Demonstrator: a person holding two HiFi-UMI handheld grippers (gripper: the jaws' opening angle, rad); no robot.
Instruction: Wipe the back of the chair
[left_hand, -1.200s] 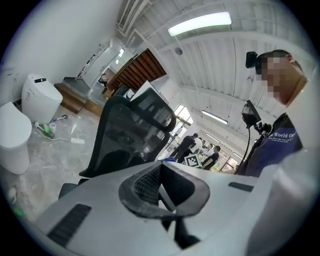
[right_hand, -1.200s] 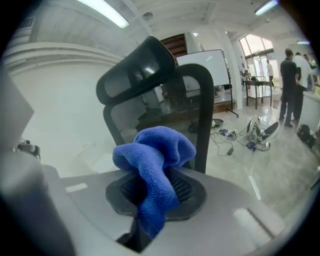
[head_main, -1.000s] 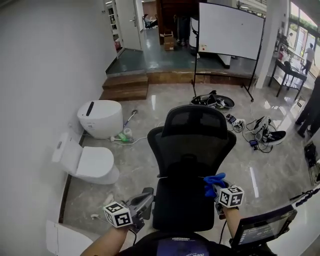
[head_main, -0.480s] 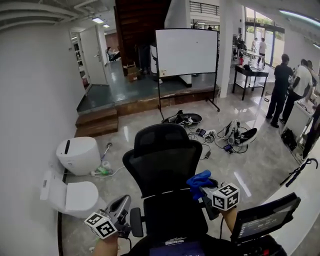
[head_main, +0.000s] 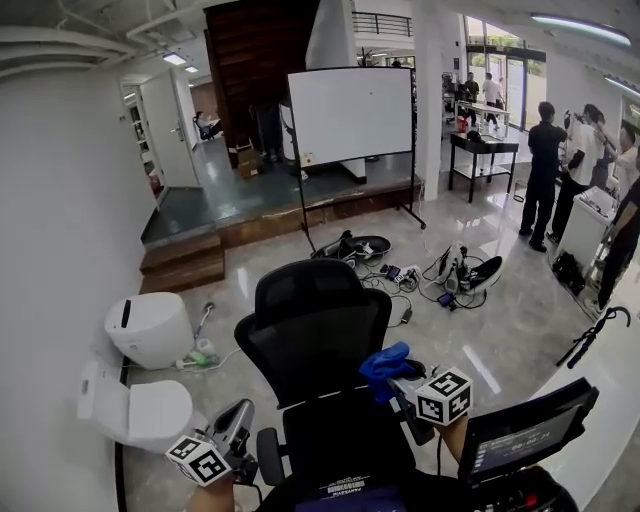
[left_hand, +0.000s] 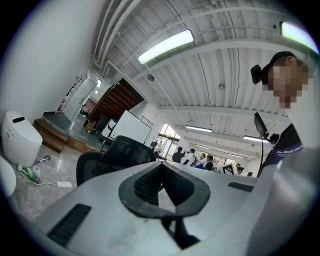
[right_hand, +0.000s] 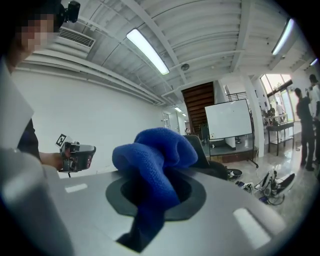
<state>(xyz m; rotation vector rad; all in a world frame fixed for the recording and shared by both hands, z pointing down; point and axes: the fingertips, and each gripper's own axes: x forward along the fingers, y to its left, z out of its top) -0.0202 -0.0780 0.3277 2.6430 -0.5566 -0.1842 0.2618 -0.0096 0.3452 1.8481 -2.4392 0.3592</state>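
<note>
- two claws sit low beside the seat; my right claw (head_main: 405, 388) is clamped on a bunched blue knitted cloth (head_main: 385, 362), so it's ready to wipe.
- my left claw (head_main: 238, 428) is closed on nothing, idle.
- the black mesh office chair (head_main: 315, 335) has its back just ahead; i can't tell if the cloth touches it.

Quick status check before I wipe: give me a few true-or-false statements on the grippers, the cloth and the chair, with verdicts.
1. The right gripper is shut on the blue cloth. True.
2. The left gripper holds a spray bottle. False: nothing is between its jaws.
3. The chair is white and lies on its side. False: it is black and stands upright.
4. A whiteboard stands beyond the chair. True.
</note>
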